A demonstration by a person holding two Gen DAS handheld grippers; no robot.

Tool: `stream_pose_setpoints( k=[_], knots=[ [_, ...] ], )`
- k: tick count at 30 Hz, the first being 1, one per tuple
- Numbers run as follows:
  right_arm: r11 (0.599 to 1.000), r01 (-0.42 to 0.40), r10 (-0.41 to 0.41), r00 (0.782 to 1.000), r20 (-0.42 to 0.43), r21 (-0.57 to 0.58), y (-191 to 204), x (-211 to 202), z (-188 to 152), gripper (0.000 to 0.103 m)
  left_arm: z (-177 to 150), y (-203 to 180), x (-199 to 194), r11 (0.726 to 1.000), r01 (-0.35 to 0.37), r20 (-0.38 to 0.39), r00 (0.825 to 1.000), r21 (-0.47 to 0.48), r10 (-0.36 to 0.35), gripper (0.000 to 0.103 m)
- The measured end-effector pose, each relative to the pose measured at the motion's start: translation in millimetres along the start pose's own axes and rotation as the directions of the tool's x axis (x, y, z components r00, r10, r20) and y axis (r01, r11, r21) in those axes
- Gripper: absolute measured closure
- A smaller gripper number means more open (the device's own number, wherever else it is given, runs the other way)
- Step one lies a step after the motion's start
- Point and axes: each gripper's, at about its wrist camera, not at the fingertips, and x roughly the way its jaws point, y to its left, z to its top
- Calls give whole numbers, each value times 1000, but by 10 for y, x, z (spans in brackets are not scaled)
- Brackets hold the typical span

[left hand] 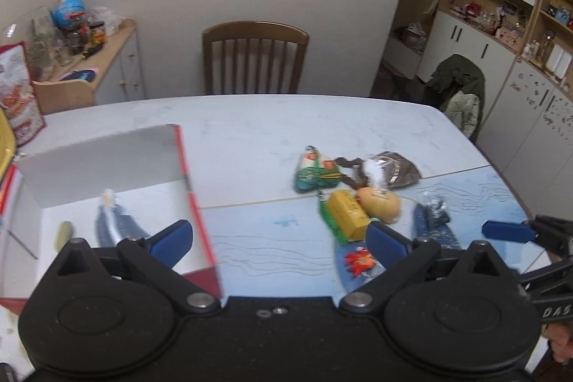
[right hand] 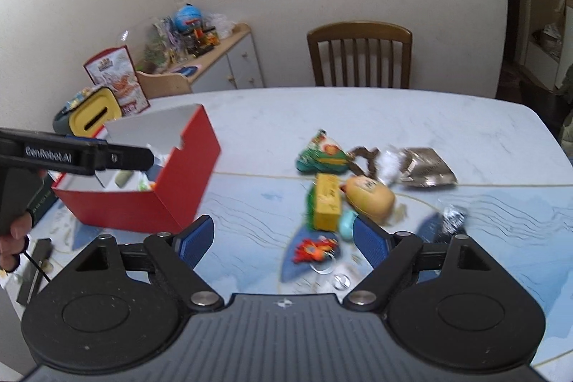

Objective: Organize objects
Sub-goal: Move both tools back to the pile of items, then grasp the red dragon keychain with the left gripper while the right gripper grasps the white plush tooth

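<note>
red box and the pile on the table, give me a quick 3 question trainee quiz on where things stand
1. True or false: the red box is empty.
2. What does the yellow carton lie against on its right? A) tan pouch B) wooden chair C) red box
3. Are the fingers of the left gripper and right gripper closed on anything?

Key:
1. False, items lie inside.
2. A
3. No, both are open and empty.
</note>
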Motion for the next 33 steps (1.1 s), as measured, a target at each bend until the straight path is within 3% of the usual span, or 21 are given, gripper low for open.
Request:
stream_pose_setpoints(
  k=[8,17,33],
  knots=[
    [1000,24,-25,998,-55,-15,-249,140,-218,18,-53,-263,395,1000,0,-28,1000,-20,-1,0],
    [994,30,-44,990,-137,-104,-441,505,-462,18,-213,-494,1024,998,-5,-175,985,-69,-7,0],
    [982,-50,9,976,-220,-183,-624,1013,-671,19,-476,-805,1647,993,-23,-270,963,-116,-9,1]
  ],
)
